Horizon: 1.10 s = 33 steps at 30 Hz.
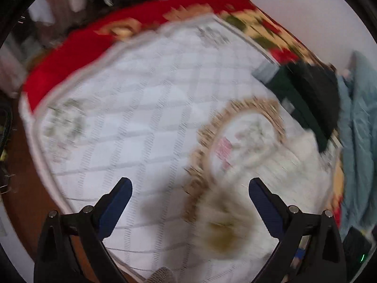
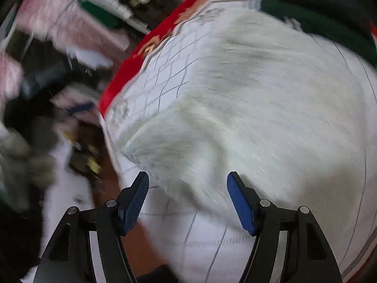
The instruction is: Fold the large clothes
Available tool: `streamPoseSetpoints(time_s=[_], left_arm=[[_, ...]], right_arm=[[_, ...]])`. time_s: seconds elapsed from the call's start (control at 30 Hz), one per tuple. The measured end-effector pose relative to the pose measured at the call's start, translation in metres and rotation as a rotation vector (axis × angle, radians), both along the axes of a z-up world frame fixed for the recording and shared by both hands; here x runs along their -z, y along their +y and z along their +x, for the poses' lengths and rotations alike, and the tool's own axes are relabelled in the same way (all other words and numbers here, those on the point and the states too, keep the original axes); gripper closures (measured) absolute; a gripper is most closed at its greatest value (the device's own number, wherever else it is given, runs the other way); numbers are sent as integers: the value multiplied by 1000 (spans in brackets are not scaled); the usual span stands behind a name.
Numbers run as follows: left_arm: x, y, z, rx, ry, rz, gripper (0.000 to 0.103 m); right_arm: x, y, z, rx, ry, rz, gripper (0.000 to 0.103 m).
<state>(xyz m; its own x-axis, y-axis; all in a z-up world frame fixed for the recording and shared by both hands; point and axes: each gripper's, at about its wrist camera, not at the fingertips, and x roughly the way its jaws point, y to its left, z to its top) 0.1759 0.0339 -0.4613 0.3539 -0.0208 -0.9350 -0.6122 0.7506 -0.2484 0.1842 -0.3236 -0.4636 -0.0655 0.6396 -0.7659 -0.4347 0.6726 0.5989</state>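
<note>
A white fluffy garment (image 2: pixel 254 108) lies spread on the quilted white mattress (image 2: pixel 165 70). In the left wrist view the same garment (image 1: pixel 304 165) lies at the right, with a tan frilled ring (image 1: pixel 207 129) around its neck opening and a blurred brownish patch (image 1: pixel 221 231) near it. My left gripper (image 1: pixel 189 186) hangs open above the mattress and the ring's edge, holding nothing. My right gripper (image 2: pixel 187 176) is open over the garment's near edge; fluffy cloth shows between the blue pads (image 2: pixel 240 200) without being pressed. Both views are blurred.
A red patterned blanket (image 1: pixel 70 56) borders the mattress on the far side. A dark green and black garment (image 1: pixel 313 99) lies at the back right, with blue-grey fabric (image 1: pixel 360 136) beyond. Left of the bed there is brown floor (image 2: pixel 132 233) and cluttered pink and dark items (image 2: pixel 59 23).
</note>
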Motion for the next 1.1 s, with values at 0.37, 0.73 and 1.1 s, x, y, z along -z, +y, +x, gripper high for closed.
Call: streamPoseSetpoints(time_s=[0.37,0.73,1.1], left_arm=[[109,-46,14,-15,125,-332,23],[42,-74,13,19,-32,-214,89],[22,-77,-10,-32,-73,-259,93]], right_arm=[[35,-109,42,441,166,-140,32],[25,-92,-8,531,264,-198,32],[146,-63,-65,942,502,201,88]])
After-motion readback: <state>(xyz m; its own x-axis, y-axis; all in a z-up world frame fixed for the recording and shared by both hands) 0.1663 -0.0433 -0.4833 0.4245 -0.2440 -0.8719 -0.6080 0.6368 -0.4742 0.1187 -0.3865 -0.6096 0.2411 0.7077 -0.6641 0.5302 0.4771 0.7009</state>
